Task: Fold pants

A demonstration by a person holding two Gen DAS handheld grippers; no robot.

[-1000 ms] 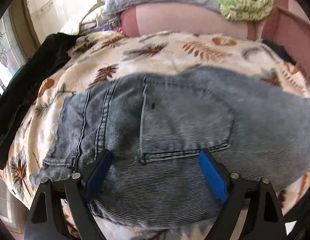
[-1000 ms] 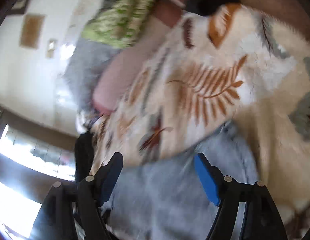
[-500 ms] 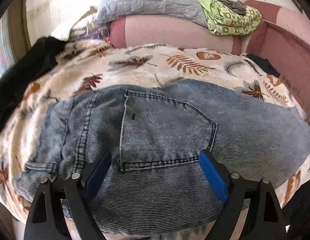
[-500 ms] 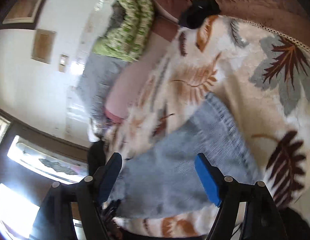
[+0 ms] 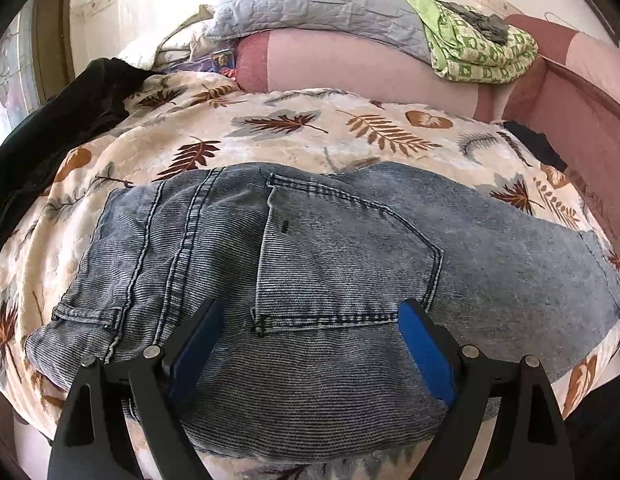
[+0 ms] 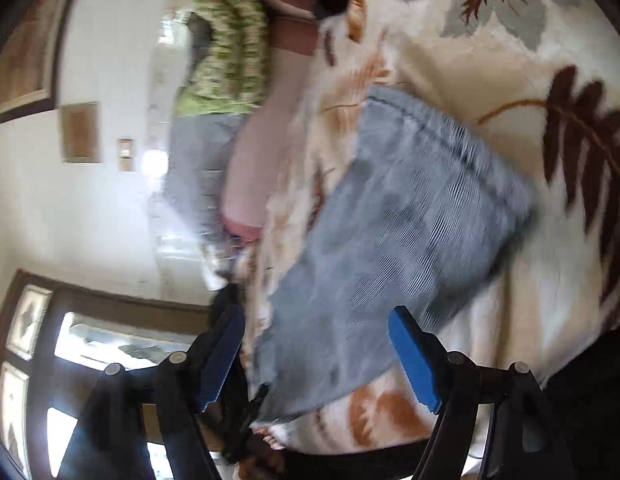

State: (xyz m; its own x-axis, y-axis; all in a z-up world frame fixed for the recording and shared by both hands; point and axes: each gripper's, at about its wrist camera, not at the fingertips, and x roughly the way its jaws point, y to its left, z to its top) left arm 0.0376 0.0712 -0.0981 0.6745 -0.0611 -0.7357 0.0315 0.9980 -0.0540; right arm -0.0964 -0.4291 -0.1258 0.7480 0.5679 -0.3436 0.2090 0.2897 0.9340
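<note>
Faded blue jeans lie flat on a leaf-patterned blanket, back pocket up, waistband at the left, leg running off right. My left gripper hovers open just above the seat, its blue pads on either side of the pocket's lower edge, nothing pinched. In the right wrist view, which is rolled and blurred, the folded leg end of the jeans shows with its hem at the top. My right gripper is open over the near part of that leg, with nothing pinched.
A pink sofa back carries a grey quilted cushion and a green patterned cloth. A black garment lies at the blanket's left edge. A window and white wall show in the right wrist view.
The right gripper has swung and rolled, coming lower over the leg end of the jeans, which now fills more of its view. The left gripper tilted slightly; the jeans stayed put.
</note>
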